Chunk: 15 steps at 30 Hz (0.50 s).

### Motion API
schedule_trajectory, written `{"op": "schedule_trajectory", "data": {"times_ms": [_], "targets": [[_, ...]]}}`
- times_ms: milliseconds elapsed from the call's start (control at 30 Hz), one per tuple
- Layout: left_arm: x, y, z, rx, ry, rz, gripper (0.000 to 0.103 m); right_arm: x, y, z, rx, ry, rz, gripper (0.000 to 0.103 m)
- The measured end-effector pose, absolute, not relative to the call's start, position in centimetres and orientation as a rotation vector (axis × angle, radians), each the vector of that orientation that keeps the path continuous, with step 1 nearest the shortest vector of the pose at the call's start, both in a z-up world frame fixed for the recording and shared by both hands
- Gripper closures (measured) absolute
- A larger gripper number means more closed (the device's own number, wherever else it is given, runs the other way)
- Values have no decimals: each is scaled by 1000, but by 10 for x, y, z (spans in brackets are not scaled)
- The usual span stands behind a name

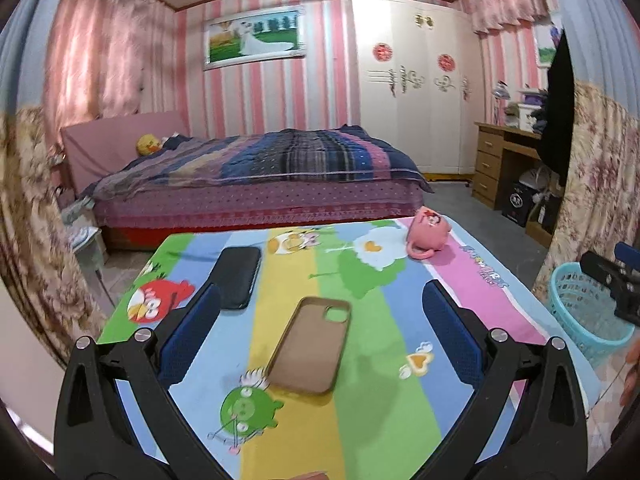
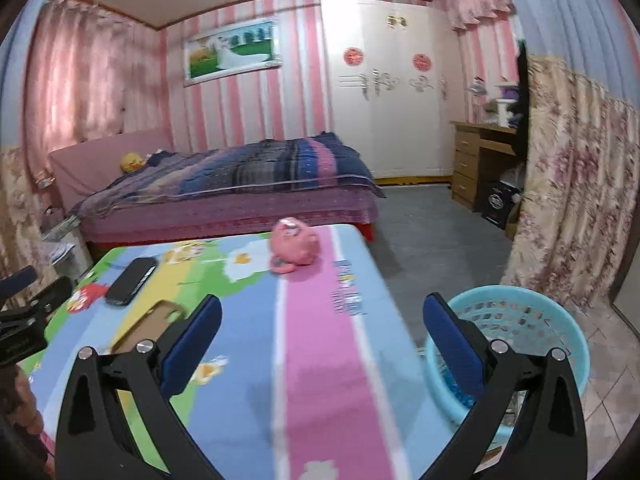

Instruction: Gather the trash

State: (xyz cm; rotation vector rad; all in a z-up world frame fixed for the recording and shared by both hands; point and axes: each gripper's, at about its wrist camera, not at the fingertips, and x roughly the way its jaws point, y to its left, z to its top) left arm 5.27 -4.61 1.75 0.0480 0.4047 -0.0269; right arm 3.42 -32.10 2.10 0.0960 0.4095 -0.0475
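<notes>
Turquoise plastic basket (image 2: pixel 516 344) sits at lower right on the floor beside the table (image 2: pixel 320 360), nearest the right gripper (image 2: pixel 320 344), whose jaws gape wide and empty; left gripper (image 1: pixel 320 336) likewise.

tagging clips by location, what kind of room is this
A home bedroom, most likely: a made bed, a white wardrobe and a wooden desk stand behind the table.
</notes>
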Motion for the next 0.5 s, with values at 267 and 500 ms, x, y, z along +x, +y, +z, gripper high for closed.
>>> {"op": "schedule_trajectory", "data": {"times_ms": [267,500], "targets": [[35,-25,4,41,422,-9,5,10,-274,18,28,392,-18,5],[34,-17,2,32,409,-14,5,1,-255,17,18,379,-12,5]]}}
